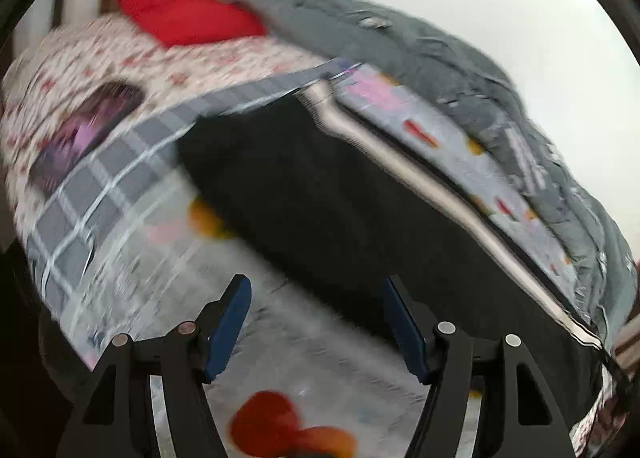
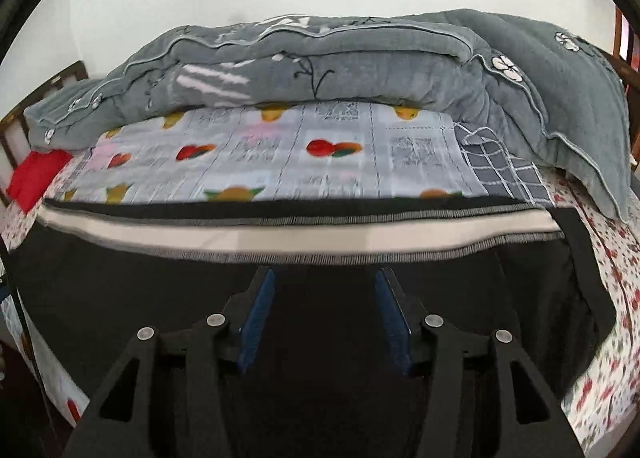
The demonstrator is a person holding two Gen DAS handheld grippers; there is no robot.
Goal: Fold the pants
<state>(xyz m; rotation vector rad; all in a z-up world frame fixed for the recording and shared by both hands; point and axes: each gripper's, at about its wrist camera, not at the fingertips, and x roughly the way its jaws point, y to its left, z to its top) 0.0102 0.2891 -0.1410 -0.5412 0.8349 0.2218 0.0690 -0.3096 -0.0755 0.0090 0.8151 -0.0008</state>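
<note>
Left claw (image 1: pixel 316 322) is spread wide with nothing between its blue pads, hanging over the printed sheet (image 1: pixel 320 370) just off the near edge of the black pants (image 1: pixel 304 194), and that view is smeared with blur, so it looks to be on the move. Right claw (image 2: pixel 325 318) is spread too, empty, and sits low over the dark cloth with its fingertips pointing at the pale stripe (image 2: pixel 280 236) that runs along the far edge of the pants. So where are we? The pants lie flat across the bed, leg on leg by the look of it, stripe edge toward the wall, and neither claw has hold of anything, so I'd call this the gap between folds: one lay-down done, both claws free and lining up for a fresh grab. Next move calls for each claw to drop onto an edge of the cloth, pinch through all the layers, and carry that end across evenly so the stripe stays straight. Surface is a bed, soft, with a fruit-print sheet under a grey checked cloth (image 2: pixel 504 170) and a floral cover (image 1: pixel 120 58) at the sides. Behind, a bulky grey quilt (image 2: pixel 320 62) is heaped along a plain white wall, a red cloth (image 1: pixel 188 12) sits by the wooden slatted bed frame, and a dark phone-like slab (image 1: pixel 88 130) lies on the floral cover.
</note>
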